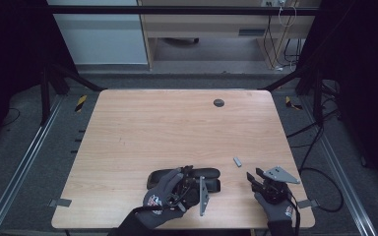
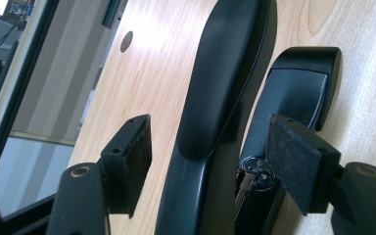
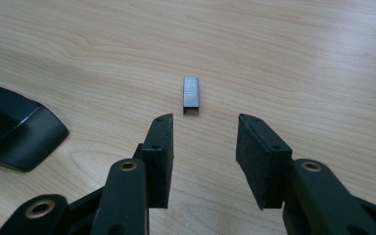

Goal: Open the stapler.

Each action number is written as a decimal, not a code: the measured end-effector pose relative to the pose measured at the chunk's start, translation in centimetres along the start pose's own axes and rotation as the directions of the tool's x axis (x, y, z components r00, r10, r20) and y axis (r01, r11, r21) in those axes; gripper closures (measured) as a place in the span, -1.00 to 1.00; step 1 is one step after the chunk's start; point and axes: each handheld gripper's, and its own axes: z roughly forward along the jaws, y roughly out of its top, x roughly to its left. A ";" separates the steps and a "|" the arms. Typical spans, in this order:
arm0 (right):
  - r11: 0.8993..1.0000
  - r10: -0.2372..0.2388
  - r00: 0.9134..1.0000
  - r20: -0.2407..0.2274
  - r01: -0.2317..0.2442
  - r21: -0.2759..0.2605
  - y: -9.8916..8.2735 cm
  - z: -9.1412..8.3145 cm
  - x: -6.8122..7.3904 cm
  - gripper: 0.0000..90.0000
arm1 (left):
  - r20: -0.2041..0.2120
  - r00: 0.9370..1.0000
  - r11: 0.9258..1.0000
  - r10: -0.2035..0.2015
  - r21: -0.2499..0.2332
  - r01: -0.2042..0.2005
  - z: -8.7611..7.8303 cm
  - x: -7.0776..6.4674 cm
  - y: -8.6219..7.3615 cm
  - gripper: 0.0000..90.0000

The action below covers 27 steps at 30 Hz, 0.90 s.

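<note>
Stapler (image 1: 184,178) first, black and swung open, lying on the tabletop (image 1: 177,123) close to the near edge and a little left of the middle of that edge. Over it sits the left gripper (image 1: 189,189) in a gloved left hand (image 1: 162,199), and the left gripper view looks straight along the tool: the long curved upper arm (image 2: 225,83) runs up between the jaws while the base with its metal spring (image 2: 254,171) lies just beside the right-hand pad (image 2: 296,159). Those jaws stand wide, one pad on each side of the stapler, with a clear gap on the left side; whether the other pad touches the base I cannot tell. Moving right, a small grey block of staples (image 1: 237,162) lies alone on the wood, apart from the stapler and nearer the right edge. Then the right gripper (image 1: 254,177), held in the gloved right hand (image 1: 275,206) by the near right corner. Its own view shows its jaws parted wide with nothing between them, the block of staples (image 3: 191,96) resting just beyond the tips and the stapler's rounded end (image 3: 17,134) off to the side.
</note>
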 end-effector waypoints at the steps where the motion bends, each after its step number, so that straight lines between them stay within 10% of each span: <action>1: 1.000 -0.001 1.000 -0.006 0.001 -0.001 0.0 0.0 0.1 0.33 | -0.002 1.000 1.000 -0.002 -0.002 0.002 0.2 -0.1 0.1 -0.24; 27: 1.000 -0.025 0.992 -0.127 0.027 0.011 0.3 0.5 2.2 0.90 | -0.020 0.999 0.999 0.039 0.011 -0.039 2.0 -0.3 1.5 -0.17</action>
